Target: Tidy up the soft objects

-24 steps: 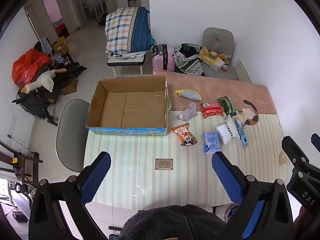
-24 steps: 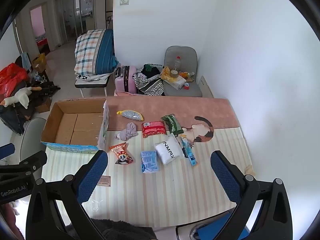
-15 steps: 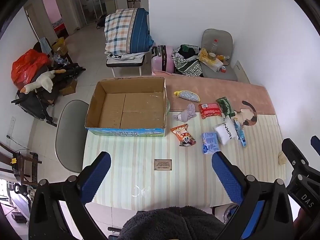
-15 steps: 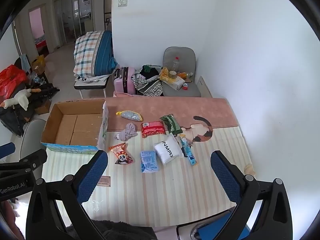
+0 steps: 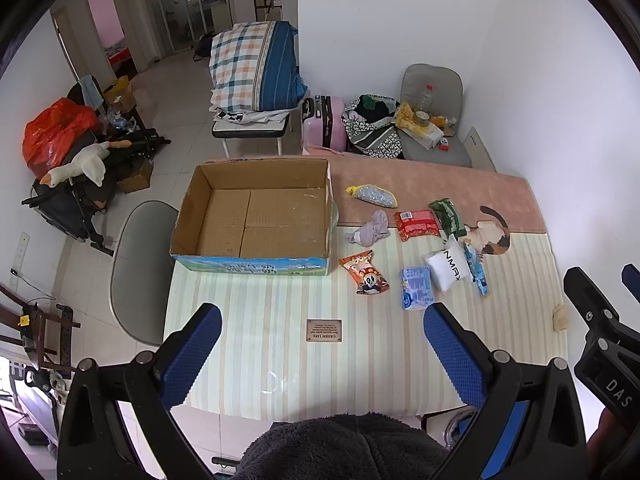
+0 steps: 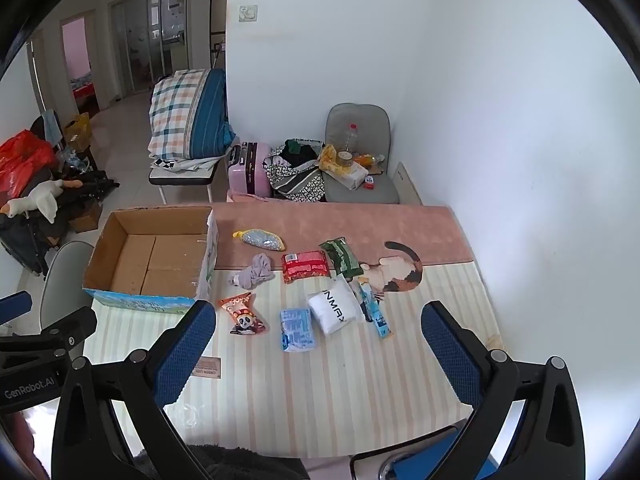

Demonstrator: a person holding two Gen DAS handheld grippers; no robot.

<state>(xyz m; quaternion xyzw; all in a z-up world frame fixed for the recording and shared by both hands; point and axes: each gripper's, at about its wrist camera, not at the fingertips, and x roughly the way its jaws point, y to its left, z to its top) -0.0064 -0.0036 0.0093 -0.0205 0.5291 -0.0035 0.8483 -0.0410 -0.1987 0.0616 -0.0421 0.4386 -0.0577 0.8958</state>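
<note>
Little change against the views of a moment ago: only a slight drift of both cameras, nothing on the table [image 5: 280, 360] moved. Left gripper [image 5: 322, 350] and right gripper [image 6: 318, 346] hovering above the near edge, jaws spread wide, nothing between them. Open brown cardboard box [image 5: 256, 216] bare inside. Crumpled grey cloth [image 5: 370, 229], panda-print orange snack bag [image 5: 364, 273], pale blue tissue pack [image 5: 416, 289] and white folded pack [image 5: 448, 270] loose beside it. Sorting evidently not yet begun.

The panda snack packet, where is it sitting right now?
In the left wrist view the panda snack packet lies on the striped table mat, just right of the cardboard box, below the purple cloth.
</note>
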